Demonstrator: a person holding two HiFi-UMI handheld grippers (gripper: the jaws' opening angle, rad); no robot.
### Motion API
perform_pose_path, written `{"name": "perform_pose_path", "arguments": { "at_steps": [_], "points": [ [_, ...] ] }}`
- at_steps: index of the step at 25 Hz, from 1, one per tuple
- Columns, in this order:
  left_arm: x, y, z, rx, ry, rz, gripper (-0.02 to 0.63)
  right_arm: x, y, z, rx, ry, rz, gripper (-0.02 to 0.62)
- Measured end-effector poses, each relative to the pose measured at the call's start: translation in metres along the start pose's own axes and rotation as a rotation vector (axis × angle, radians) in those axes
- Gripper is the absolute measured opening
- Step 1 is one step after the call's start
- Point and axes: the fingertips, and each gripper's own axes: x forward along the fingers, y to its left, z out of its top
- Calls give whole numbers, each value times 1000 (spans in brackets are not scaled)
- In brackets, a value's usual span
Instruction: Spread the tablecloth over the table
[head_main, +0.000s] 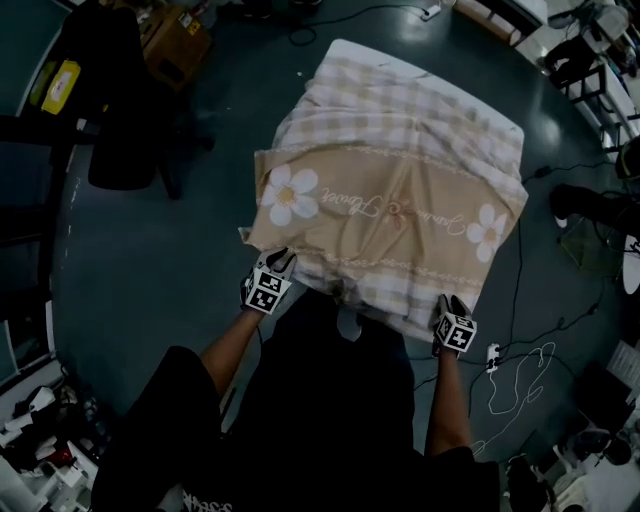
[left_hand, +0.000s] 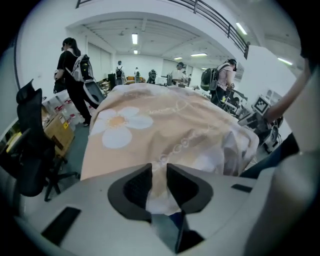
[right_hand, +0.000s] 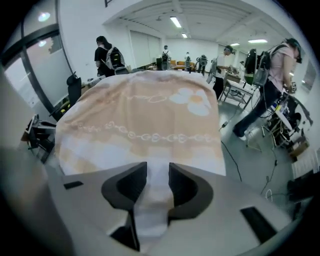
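Note:
A beige tablecloth (head_main: 390, 200) with white daisies and checked bands lies over the table, whose pale far corner (head_main: 345, 48) shows bare. The cloth is doubled over on top and hangs off the near edge. My left gripper (head_main: 283, 258) is at the cloth's near left corner, shut on a bunched fold of it (left_hand: 159, 172). At the near right corner, my right gripper (head_main: 450, 303) is also shut on the cloth's white hem (right_hand: 157, 172). The tablecloth (left_hand: 150, 130) stretches away from both sets of jaws, and the right gripper view shows its chain-pattern band (right_hand: 145, 135).
A black office chair (head_main: 120, 100) and a cardboard box (head_main: 175, 40) stand on the dark floor to the left. Cables (head_main: 520, 370) trail on the floor at the right. Several people (left_hand: 70, 75) stand beyond the table's far side, among desks and gear.

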Motion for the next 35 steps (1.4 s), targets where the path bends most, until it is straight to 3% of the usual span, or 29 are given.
{"name": "perform_pose_path", "arguments": {
  "at_steps": [6,13,15,17,21,23,26,30,35],
  "points": [
    [-20,29,-12,-46,99,-13,77,-16,-17,-23,41,3,-28,158],
    [-25,11,-45,-23,221,-16,75,-31,-15,-49,76,-13,-48,156],
    [-32,5,-49,-55,194,-4,75,-33,-15,-50,69,-3,-33,155],
    [-38,5,-28,-70,99,26,75,-37,-15,-34,37,-24,-16,155],
    [-25,0,29,-9,-43,17,75,-26,-7,26,-30,-154,24,149],
    [-10,-5,50,9,-74,-10,75,-8,0,35,-71,-118,33,150],
    [12,-8,66,33,-59,-39,75,8,-5,28,-77,-45,22,166],
    [18,-9,37,15,-10,-62,69,-8,-25,-3,67,-75,-32,223],
    [10,-19,27,-18,3,-67,71,-14,-25,-7,75,-89,-42,198]
  ]
}}
